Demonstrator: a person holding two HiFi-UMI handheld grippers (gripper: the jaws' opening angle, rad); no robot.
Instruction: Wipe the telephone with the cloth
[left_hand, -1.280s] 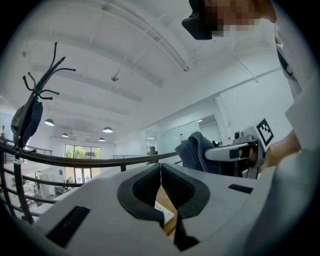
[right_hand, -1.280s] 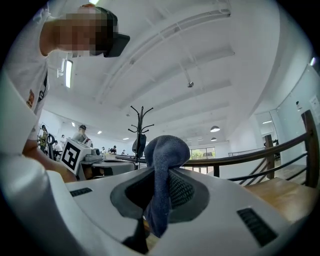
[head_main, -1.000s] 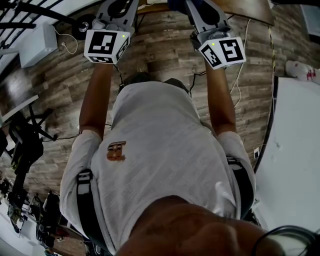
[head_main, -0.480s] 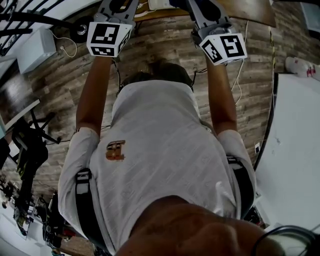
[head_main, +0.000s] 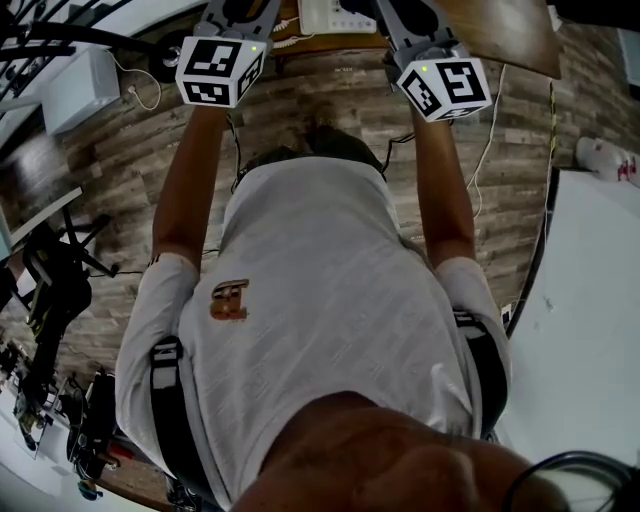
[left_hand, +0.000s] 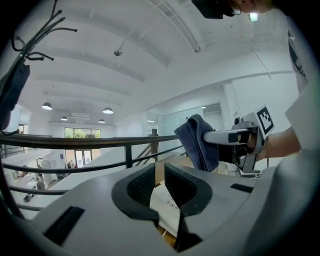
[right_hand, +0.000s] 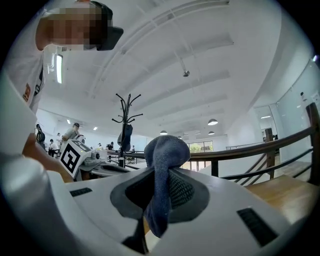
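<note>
A white telephone (head_main: 336, 14) lies on the wooden table (head_main: 500, 28) at the top edge of the head view, between my two grippers. In the right gripper view a dark blue cloth (right_hand: 164, 159) bulges above my right gripper (right_hand: 161, 176), whose jaws are shut on it. That cloth (left_hand: 199, 142) also shows in the left gripper view, ahead and to the right. My left gripper (left_hand: 159, 174) has just been opening its jaws, which stand a narrow gap apart with nothing between them. Part of the telephone (left_hand: 168, 209) shows below that gap.
A dark railing (left_hand: 75, 142) runs beyond the table. A coat stand (right_hand: 126, 122) stands further off in the right gripper view. A white table (head_main: 590, 330) is at the person's right, a white box (head_main: 75, 90) and cables on the wood floor at the left.
Both grippers have shifted toward the table at the top of the head view, and more of the telephone now shows between them.
</note>
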